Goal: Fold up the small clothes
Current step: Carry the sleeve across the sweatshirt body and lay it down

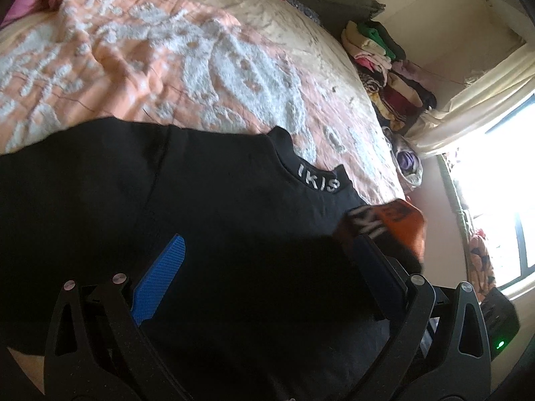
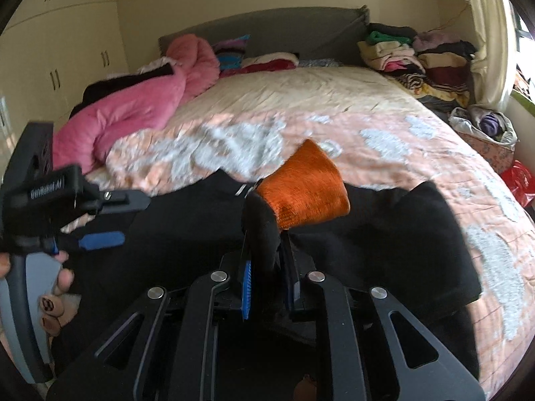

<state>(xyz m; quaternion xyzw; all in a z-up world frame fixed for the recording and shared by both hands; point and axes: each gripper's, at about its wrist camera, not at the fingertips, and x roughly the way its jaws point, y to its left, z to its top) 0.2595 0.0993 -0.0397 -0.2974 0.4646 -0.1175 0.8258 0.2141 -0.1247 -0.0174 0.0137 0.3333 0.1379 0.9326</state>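
Note:
A black sweater (image 1: 207,200) with white letters on its collar (image 1: 319,180) lies spread on the peach bedspread (image 1: 133,77). My left gripper (image 1: 267,260) hangs open just above the sweater's body, its blue pad (image 1: 160,277) far from the other finger. In the right wrist view my right gripper (image 2: 266,254) is shut on the sweater's black sleeve (image 2: 264,230). The sleeve's orange cuff (image 2: 304,187) sticks up beyond the fingertips, lifted over the sweater (image 2: 384,234). At the left of that view a hand holds the left gripper (image 2: 113,219), open over the sweater.
A pink padded quilt (image 2: 133,110) lies on the bed's left side. Stacks of folded clothes (image 2: 418,56) sit at the far right near the grey headboard (image 2: 267,26). A bag of clothes (image 2: 485,127) and a red bag (image 2: 518,180) lie beside the bed under the window.

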